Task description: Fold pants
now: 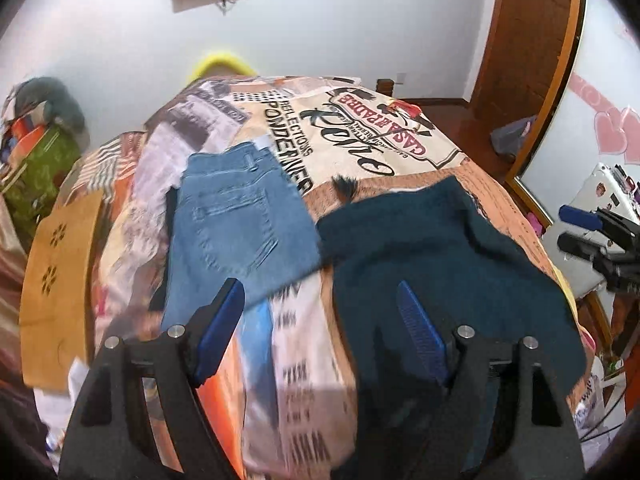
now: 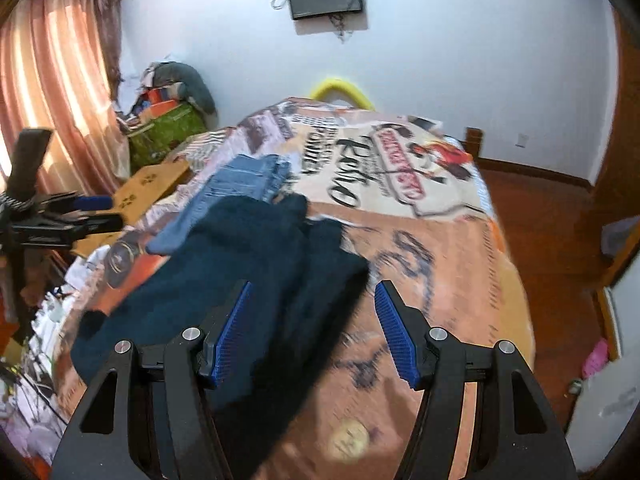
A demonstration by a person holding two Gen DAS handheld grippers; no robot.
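Note:
Dark teal pants lie spread on the bed, waist end far, legs hanging toward me; they also show in the right wrist view. Light blue jeans lie folded to their left, seen too in the right wrist view. My left gripper is open and empty, above the gap between jeans and teal pants. My right gripper is open and empty, above the teal pants' right edge. Each gripper appears in the other's view: the right gripper and the left gripper.
The bed carries a printed orange and cream cover. A wooden board stands left of the bed. A pile of bags and clothes sits by the curtain. A wooden door and a mirror are at the right.

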